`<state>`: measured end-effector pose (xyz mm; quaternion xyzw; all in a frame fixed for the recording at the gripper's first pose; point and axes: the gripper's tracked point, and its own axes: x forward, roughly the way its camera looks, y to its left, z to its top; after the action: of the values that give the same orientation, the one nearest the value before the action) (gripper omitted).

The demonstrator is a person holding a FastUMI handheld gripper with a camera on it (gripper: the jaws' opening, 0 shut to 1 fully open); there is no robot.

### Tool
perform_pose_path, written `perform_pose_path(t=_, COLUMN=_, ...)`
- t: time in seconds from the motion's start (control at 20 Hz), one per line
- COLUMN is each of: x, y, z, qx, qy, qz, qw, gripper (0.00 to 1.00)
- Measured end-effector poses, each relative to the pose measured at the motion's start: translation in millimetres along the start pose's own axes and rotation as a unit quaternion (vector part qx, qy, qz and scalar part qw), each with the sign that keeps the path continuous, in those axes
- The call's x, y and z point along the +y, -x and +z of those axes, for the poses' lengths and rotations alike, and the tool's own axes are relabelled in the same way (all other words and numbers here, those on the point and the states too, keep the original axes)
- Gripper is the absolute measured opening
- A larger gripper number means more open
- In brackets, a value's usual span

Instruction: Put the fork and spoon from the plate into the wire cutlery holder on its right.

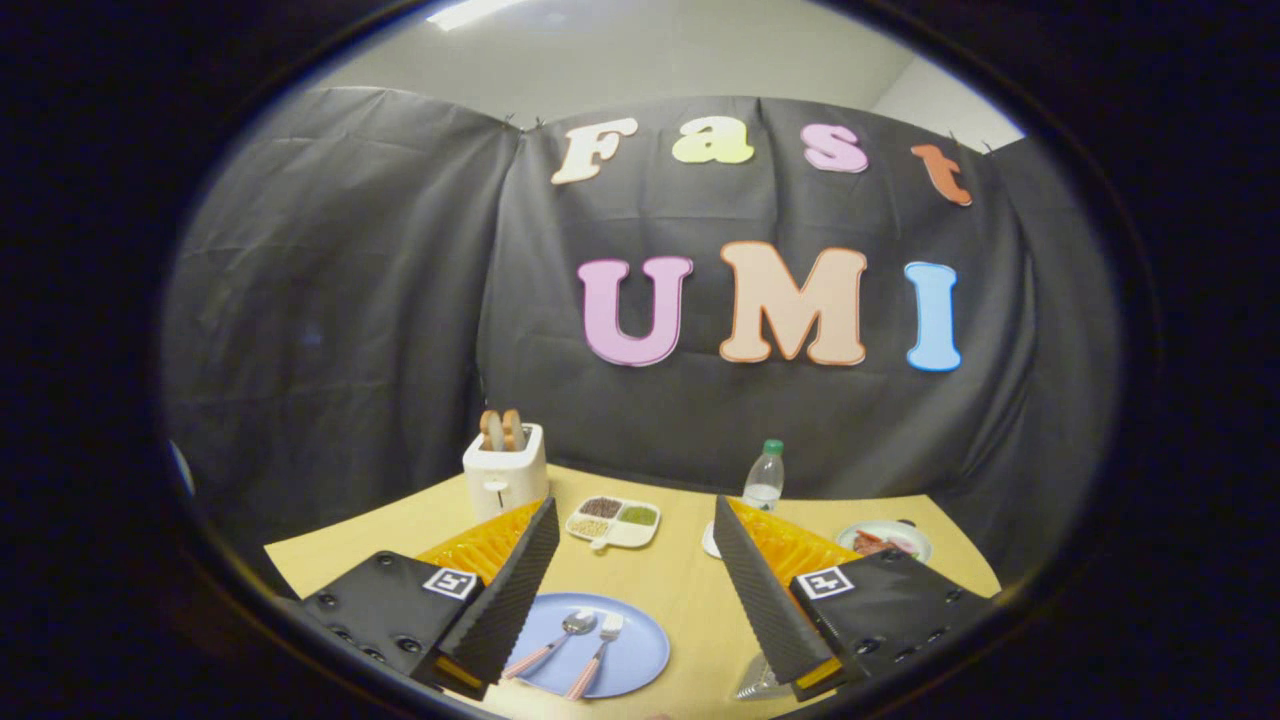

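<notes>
Nothing looks moved yet: the pink-handled steel spoon and matching fork lie side by side on the round blue plate, the black gripper hovers above with fingers wide apart and empty, and the wire cutlery holder peeks out beneath its right finger.

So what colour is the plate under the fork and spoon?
Blue plate, clearest in the gripper view.

A staged test booth: black cloth wall behind a table (toaster, bottle).
</notes>
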<state>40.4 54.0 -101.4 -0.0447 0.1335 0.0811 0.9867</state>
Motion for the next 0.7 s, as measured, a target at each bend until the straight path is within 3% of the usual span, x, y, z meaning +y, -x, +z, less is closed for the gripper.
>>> perform_pose_path(t=0.7, x=10, y=-29, z=-146, qx=0.18, qy=0.035, qz=0.008, qw=0.983, gripper=0.99)
